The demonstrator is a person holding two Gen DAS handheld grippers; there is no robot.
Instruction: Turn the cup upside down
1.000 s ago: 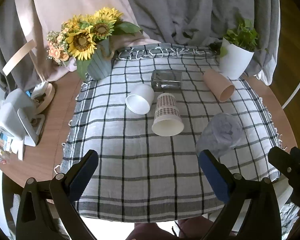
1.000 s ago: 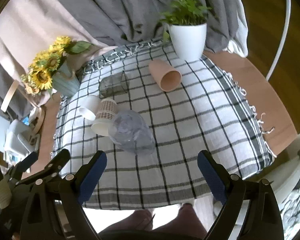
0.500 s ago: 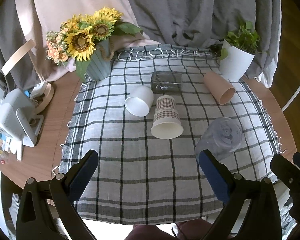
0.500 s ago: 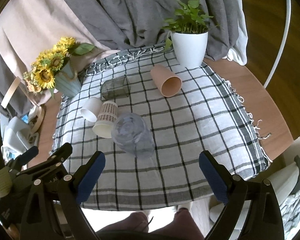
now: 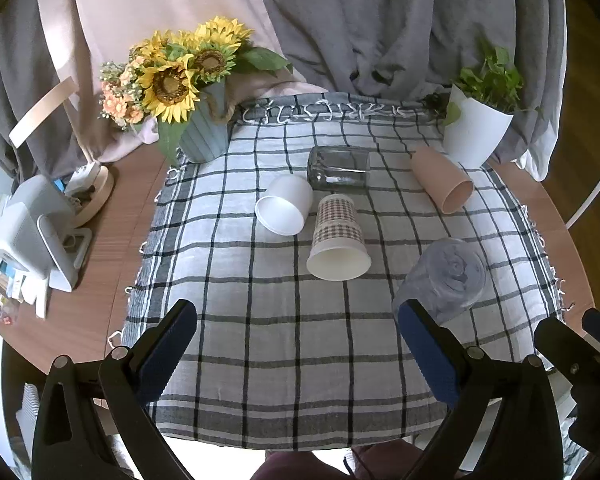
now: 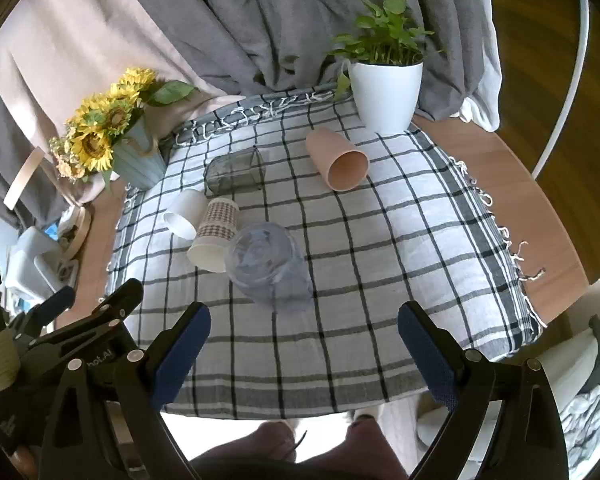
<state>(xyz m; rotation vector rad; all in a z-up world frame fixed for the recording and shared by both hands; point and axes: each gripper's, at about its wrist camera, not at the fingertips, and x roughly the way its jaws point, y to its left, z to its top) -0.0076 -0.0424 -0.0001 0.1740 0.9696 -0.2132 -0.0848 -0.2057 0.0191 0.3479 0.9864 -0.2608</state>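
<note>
On the checked cloth (image 5: 236,280), left to right: white cup (image 5: 286,204) on its side, patterned paper cup (image 5: 338,236) on its side touching it, clear plastic cup (image 5: 446,280) standing upside down, pink cup (image 5: 442,184) lying farther back. Left gripper (image 5: 296,344) hovered near the front edge, jaws wide, empty. Right gripper (image 6: 304,344) likewise, jaws wide, clear cup just beyond them.

Both fisheye views look down and forward from above the tabletop's near edge, well back from the things. The left wrist view faces the checked cloth (image 5: 284,320) squarely; the right wrist view sits further right, angled leftward. Both share the cloth, the sunflowers (image 5: 176,76) (image 6: 100,128) and the potted plant (image 5: 480,120) (image 6: 384,80).
</note>
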